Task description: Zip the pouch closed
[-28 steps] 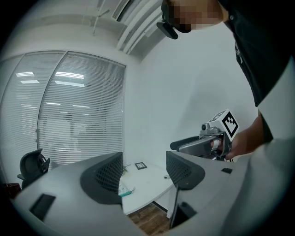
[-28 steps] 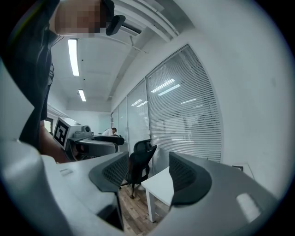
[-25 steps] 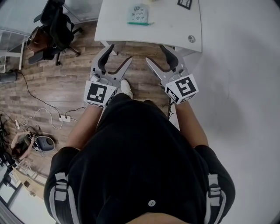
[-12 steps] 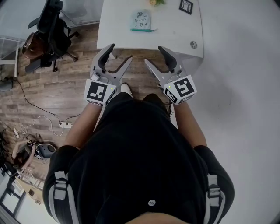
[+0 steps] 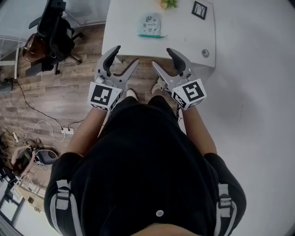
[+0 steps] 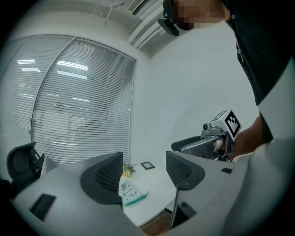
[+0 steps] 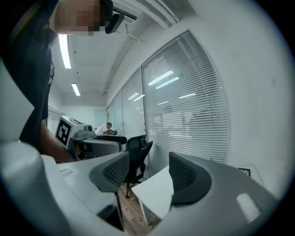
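I was only at the approach. The pouch lay flat on the white table, well ahead of my left gripper and right gripper, both with jaws apart and empty. Next, I judged, came reaching in, pinning one end and finding the zip pull (its contents I couldn't tell).

surface: white table | on it: pouch; flowers; black frame
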Demonstrator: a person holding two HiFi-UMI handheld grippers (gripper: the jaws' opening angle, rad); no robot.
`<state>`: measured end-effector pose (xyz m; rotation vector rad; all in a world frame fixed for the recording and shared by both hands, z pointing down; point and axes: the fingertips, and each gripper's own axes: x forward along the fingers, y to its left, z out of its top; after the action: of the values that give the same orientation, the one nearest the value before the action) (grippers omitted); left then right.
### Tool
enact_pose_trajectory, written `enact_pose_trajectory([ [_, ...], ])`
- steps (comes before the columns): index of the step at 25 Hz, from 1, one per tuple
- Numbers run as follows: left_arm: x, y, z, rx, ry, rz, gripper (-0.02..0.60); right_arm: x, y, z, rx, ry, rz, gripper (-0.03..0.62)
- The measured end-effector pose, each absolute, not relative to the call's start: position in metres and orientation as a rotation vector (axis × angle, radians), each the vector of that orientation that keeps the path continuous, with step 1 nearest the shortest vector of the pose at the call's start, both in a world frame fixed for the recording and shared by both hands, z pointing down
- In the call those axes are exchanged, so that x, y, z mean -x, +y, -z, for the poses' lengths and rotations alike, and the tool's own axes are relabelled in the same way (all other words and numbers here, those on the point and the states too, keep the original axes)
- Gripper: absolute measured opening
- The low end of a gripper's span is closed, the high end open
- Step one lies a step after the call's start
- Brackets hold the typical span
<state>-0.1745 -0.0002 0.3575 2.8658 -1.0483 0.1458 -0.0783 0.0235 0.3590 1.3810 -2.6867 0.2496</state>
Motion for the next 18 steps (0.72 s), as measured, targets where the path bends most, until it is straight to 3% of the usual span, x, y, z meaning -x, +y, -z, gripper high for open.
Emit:
enact_pose_trajectory([
  [18,0.066,-0.103,-0.374,-2.738,-1.265,-0.238,0.293,-0.029,-0.102,-0.382,-1.128,-2.792,-0.28,0.265],
])
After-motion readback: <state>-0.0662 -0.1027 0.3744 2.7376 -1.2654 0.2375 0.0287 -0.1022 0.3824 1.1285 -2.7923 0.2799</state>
